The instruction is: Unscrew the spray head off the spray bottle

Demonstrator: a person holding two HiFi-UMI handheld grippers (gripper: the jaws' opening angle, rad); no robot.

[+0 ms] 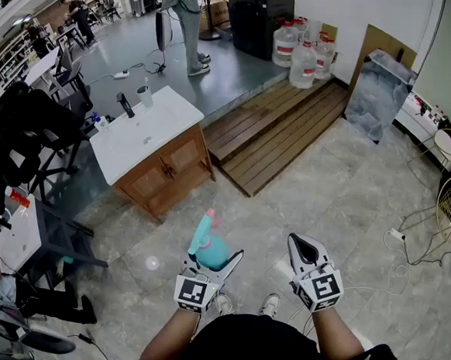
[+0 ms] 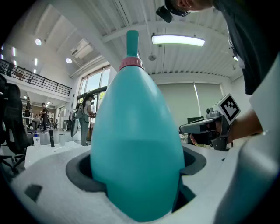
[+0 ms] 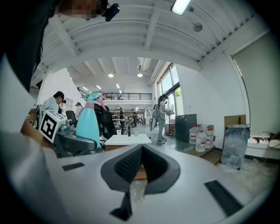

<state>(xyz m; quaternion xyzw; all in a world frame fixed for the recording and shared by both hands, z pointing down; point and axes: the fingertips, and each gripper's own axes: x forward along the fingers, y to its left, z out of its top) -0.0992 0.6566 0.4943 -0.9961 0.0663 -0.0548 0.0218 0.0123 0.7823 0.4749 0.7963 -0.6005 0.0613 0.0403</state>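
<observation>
A teal spray bottle (image 1: 212, 251) with a pink collar and a teal spray head (image 1: 205, 222) stands upright in my left gripper (image 1: 213, 261), which is shut on its rounded body. In the left gripper view the bottle (image 2: 136, 144) fills the middle, with the pink collar (image 2: 131, 64) and the head's neck above it. My right gripper (image 1: 300, 243) hovers to the right of the bottle, apart from it, jaws shut with nothing between them. The right gripper view shows those closed jaws (image 3: 140, 164) and, at the left, the bottle (image 3: 88, 123) with its spray head (image 3: 93, 97) on.
A wooden vanity with a white sink top (image 1: 147, 134) stands ahead on the left. A wooden platform (image 1: 284, 126) and several water jugs (image 1: 301, 53) lie further back. Cables (image 1: 406, 252) trail on the tiled floor at the right. Chairs and a desk (image 1: 19, 229) crowd the left edge.
</observation>
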